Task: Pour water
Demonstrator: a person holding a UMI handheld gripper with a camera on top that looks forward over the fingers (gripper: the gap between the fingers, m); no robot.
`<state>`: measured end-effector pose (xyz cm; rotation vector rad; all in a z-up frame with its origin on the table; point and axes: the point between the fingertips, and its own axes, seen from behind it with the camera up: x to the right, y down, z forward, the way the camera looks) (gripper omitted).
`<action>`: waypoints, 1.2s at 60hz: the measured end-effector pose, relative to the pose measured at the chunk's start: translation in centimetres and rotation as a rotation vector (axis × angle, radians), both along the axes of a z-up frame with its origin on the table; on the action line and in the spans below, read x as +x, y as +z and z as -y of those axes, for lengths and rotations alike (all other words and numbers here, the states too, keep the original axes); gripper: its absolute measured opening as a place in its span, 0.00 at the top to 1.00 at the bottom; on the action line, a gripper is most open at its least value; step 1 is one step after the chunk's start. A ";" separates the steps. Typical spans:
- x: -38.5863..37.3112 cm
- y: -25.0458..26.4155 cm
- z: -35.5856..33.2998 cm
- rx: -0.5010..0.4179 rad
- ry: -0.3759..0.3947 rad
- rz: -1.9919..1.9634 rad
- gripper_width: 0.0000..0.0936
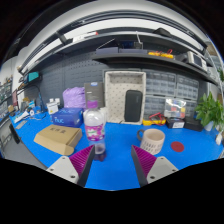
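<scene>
A clear plastic bottle (pixel 95 126) with a pink-and-white label stands upright on the blue table (pixel 118 150), just beyond my left finger. A beige mug (pixel 152 139) with a handle stands on the table beyond my right finger. My gripper (pixel 112 162) is open and empty, its purple pads (pixel 82 160) wide apart above bare blue table, short of both things.
A cardboard box (pixel 57 139) lies left of the bottle. A blue box (pixel 68 116) and a purple bag (pixel 74 97) stand behind it. A white pegboard panel (pixel 124 96) stands at the back. A red disc (pixel 177 146) and a green plant (pixel 211 110) are at the right.
</scene>
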<state>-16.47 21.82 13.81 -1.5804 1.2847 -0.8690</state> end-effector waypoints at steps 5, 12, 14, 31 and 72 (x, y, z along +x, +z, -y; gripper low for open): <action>0.5 -0.7 -3.7 0.027 0.022 0.000 0.21; 2.6 -1.0 -6.1 0.013 0.015 0.007 0.21; 3.4 -1.0 -6.5 0.003 0.009 0.010 0.21; 10.3 -1.4 -8.0 -0.015 -0.065 0.055 0.21; 13.3 -1.6 -7.6 0.109 -0.072 0.092 0.59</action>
